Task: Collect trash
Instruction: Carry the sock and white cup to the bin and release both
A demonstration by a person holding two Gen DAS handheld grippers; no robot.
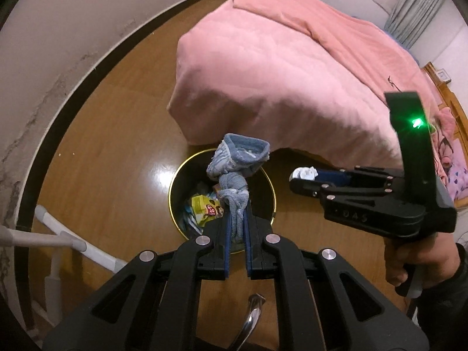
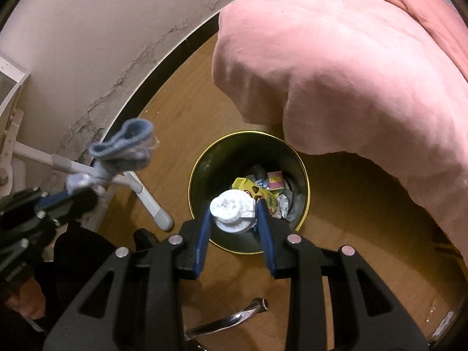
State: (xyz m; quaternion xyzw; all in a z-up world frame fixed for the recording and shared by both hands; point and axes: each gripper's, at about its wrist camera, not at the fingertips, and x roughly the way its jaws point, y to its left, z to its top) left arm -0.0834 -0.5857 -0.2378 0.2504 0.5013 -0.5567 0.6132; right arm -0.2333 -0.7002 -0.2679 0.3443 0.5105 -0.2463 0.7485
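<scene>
A black trash bin with a gold rim (image 1: pixel 270 187) (image 2: pixel 304 172) stands on the wooden floor beside the bed; it holds several colourful wrappers (image 1: pixel 204 206) (image 2: pixel 263 190). My left gripper (image 1: pixel 237 219) is shut on a blue-grey cloth (image 1: pixel 237 169) and holds it above the bin; the cloth also shows in the right wrist view (image 2: pixel 125 146). My right gripper (image 2: pixel 234 216) is shut on a crumpled white round object (image 2: pixel 232 212) above the bin's near rim. It shows in the left wrist view (image 1: pixel 307 175) to the right of the bin.
A bed under a pink quilt (image 1: pixel 278 73) (image 2: pixel 351 73) overhangs the bin's far side. A white metal frame (image 1: pixel 73 242) (image 2: pixel 140 187) stands at the left by the cracked wall (image 1: pixel 35 102). A chrome handle (image 1: pixel 248 321) lies low in front.
</scene>
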